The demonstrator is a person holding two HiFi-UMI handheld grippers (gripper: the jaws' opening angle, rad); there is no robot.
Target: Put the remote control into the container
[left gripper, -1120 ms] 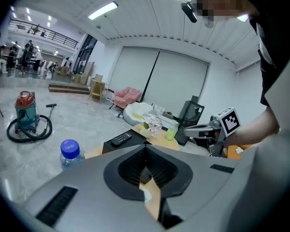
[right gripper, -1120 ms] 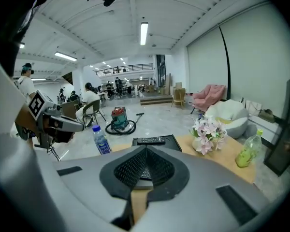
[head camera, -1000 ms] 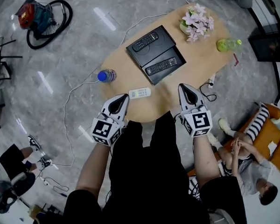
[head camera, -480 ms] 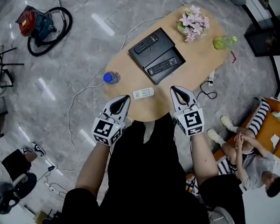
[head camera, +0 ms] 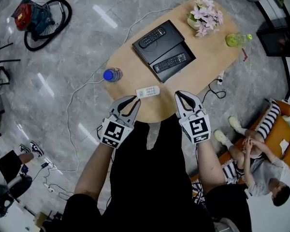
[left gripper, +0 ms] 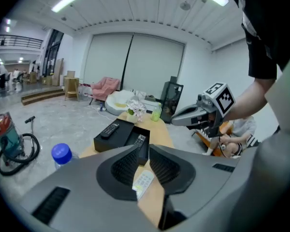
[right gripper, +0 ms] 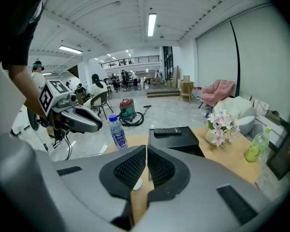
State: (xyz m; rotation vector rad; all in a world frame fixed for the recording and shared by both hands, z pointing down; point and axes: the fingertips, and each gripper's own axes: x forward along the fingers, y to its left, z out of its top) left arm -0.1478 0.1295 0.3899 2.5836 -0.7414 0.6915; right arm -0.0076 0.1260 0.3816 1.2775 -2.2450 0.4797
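- Bottle (head camera: 111, 75), blue cap, upright at the left edge of the surface (head camera: 210, 57).
- Left gripper (head camera: 130, 101) is at the near edge, pointing at the white remote (head camera: 148, 92). Its jaws have just been opening and now show a narrow gap with nothing between them. The remote shows through the gap, lying further on, untouched.
- White remote lies flat on the surface, near the box (head camera: 163, 47) but apart from it.
- Box is black, in two halves. The raised half carries a black remote (head camera: 152, 37) on top. The open half holds a second black remote (head camera: 171, 62).
- Right gripper (head camera: 180, 95) is at the near edge, right of the white remote, jaws together, empty.

Progress, my reading: if the white remote is the one meant, it has not been gripped or lifted yet. Left to do: close on it, carry it to the open half, set it down. The left gripper looks the likelier one to take it.
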